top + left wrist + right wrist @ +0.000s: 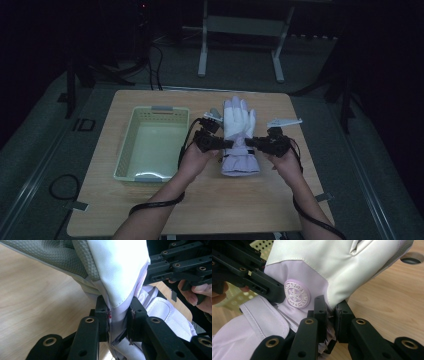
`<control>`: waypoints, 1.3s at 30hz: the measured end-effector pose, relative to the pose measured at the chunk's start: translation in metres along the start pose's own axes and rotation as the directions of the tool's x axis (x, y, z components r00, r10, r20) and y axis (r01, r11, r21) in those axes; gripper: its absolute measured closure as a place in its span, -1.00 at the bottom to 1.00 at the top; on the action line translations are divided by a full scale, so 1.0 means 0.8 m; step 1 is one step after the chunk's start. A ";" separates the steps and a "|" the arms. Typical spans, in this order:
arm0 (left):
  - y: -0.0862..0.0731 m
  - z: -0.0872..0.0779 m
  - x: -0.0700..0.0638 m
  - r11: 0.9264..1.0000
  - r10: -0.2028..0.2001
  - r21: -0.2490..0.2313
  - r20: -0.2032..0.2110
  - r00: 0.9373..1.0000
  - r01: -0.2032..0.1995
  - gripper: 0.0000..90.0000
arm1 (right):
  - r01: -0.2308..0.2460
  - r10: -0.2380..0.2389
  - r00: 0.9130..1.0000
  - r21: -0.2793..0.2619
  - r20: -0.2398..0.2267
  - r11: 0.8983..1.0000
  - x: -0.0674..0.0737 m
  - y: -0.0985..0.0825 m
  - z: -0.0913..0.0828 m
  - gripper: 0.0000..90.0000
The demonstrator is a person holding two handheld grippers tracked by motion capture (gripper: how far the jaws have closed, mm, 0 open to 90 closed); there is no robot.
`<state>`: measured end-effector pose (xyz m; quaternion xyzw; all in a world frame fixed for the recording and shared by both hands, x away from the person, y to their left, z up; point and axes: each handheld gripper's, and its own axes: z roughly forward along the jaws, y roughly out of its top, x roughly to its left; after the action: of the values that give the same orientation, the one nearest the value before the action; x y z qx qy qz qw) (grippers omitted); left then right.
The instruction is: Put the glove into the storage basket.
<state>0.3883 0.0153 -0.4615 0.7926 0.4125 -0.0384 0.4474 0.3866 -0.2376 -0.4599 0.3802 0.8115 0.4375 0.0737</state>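
Both tongs grip one glove at its wrist, from opposite sides. Near the middle of the high view, the left tongs [226,144] pinch the glove [239,131] from the left and the right tongs [251,143] from the right, each held in a hand coming up from the bottom of the frame. In the left gripper view the jaws of the left tongs [118,322] stand narrow, clamped on a fold of lilac fabric at the lower centre, with the glove's white part [117,270] and a grey textured patch filling the upper half. In the right gripper view the right tongs [331,320] are likewise closed on the glove's edge [332,290] at the lower centre, just right of a round embossed badge [297,294] on the lilac cuff. The glove lies lengthwise at the centre of the desk [210,210], fingers toward the top of the high view, cuff toward the bottom. A pale green basket [125,145] sits left of it, near the left hand.
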 end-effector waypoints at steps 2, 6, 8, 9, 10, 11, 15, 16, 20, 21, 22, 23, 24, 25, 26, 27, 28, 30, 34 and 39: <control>0.002 -0.009 0.002 1.000 0.005 -0.008 -0.002 1.000 -0.005 0.66 | 0.010 -0.010 1.000 -0.010 0.001 1.000 0.006 0.007 0.000 0.82; 0.005 -0.024 0.005 1.000 0.010 -0.013 -0.001 1.000 -0.010 0.66 | 0.019 -0.019 1.000 -0.020 -0.006 1.000 0.014 0.017 0.002 0.82; 0.005 -0.036 0.010 1.000 0.009 -0.017 -0.004 1.000 -0.009 0.66 | 0.024 -0.024 1.000 -0.025 -0.013 0.999 0.020 0.024 0.005 0.82; 0.005 -0.041 0.012 1.000 0.011 -0.020 -0.008 1.000 -0.011 0.66 | 0.025 -0.025 1.000 -0.027 -0.018 0.999 0.024 0.029 0.008 0.82; 0.005 -0.045 0.013 1.000 0.008 -0.022 -0.009 1.000 -0.008 0.66 | 0.026 -0.027 0.999 -0.028 -0.021 0.999 0.027 0.032 0.010 0.82; 0.004 -0.050 0.015 1.000 0.010 -0.022 -0.011 1.000 -0.010 0.66 | 0.033 -0.034 0.999 -0.030 -0.020 0.999 0.030 0.034 0.012 0.82; 0.002 -0.065 0.022 0.999 0.004 -0.033 -0.021 1.000 -0.004 0.66 | 0.046 -0.047 0.999 -0.034 -0.027 0.998 0.044 0.047 0.023 0.82; -0.001 -0.076 0.028 0.999 0.001 -0.038 -0.030 1.000 -0.002 0.66 | 0.051 -0.052 0.998 -0.033 -0.029 0.998 0.050 0.052 0.028 0.82; -0.005 -0.094 0.039 0.999 -0.009 -0.042 -0.046 0.999 0.007 0.66 | 0.068 -0.069 0.997 -0.034 -0.034 0.997 0.064 0.063 0.043 0.82; -0.008 -0.100 0.043 0.999 -0.015 -0.045 -0.048 0.999 0.013 0.66 | 0.069 -0.071 0.997 -0.032 -0.038 0.997 0.067 0.065 0.046 0.82; -0.009 -0.104 0.045 0.999 -0.018 -0.045 -0.049 0.999 0.015 0.66 | 0.073 -0.074 0.996 -0.028 -0.043 0.997 0.071 0.069 0.051 0.82; -0.011 -0.110 0.049 0.999 -0.024 -0.049 -0.053 0.998 0.021 0.66 | 0.075 -0.076 0.996 -0.026 -0.046 0.997 0.074 0.071 0.054 0.82; -0.012 -0.114 0.051 0.999 -0.024 -0.050 -0.056 0.998 0.021 0.66 | 0.082 -0.083 0.995 -0.026 -0.049 0.996 0.079 0.075 0.059 0.82; -0.014 -0.120 0.054 0.998 -0.026 -0.054 -0.063 0.998 0.022 0.66 | 0.087 -0.088 0.995 -0.026 -0.050 0.996 0.082 0.077 0.062 0.82; -0.015 -0.124 0.056 0.998 -0.027 -0.053 -0.066 0.997 0.023 0.66 | 0.093 -0.095 0.994 -0.026 -0.055 0.995 0.086 0.080 0.067 0.82; -0.017 -0.129 0.059 0.998 -0.030 -0.057 -0.073 0.997 0.026 0.66 | 0.093 -0.094 0.994 -0.026 -0.058 0.995 0.089 0.082 0.070 0.82; -0.018 -0.133 0.061 0.998 -0.029 -0.057 -0.076 0.997 0.025 0.66 | 0.097 -0.098 0.993 -0.025 -0.064 0.995 0.093 0.085 0.074 0.82; -0.022 -0.142 0.066 0.998 -0.037 -0.061 -0.086 0.996 0.032 0.66 | 0.101 -0.102 0.992 -0.025 -0.070 0.995 0.099 0.090 0.082 0.82; -0.029 -0.156 0.076 0.997 -0.048 -0.069 -0.101 0.994 0.041 0.66 | 0.112 -0.113 0.990 -0.021 -0.080 0.994 0.112 0.098 0.096 0.82; -0.044 -0.179 0.090 0.995 -0.070 -0.080 -0.124 0.990 0.061 0.66 | 0.116 -0.118 0.988 -0.026 -0.096 0.993 0.130 0.104 0.116 0.82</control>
<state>0.3675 0.1752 -0.4308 0.7619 0.4671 0.0132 0.4484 0.4018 -0.0784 -0.4303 0.3094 0.8306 0.4585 0.0637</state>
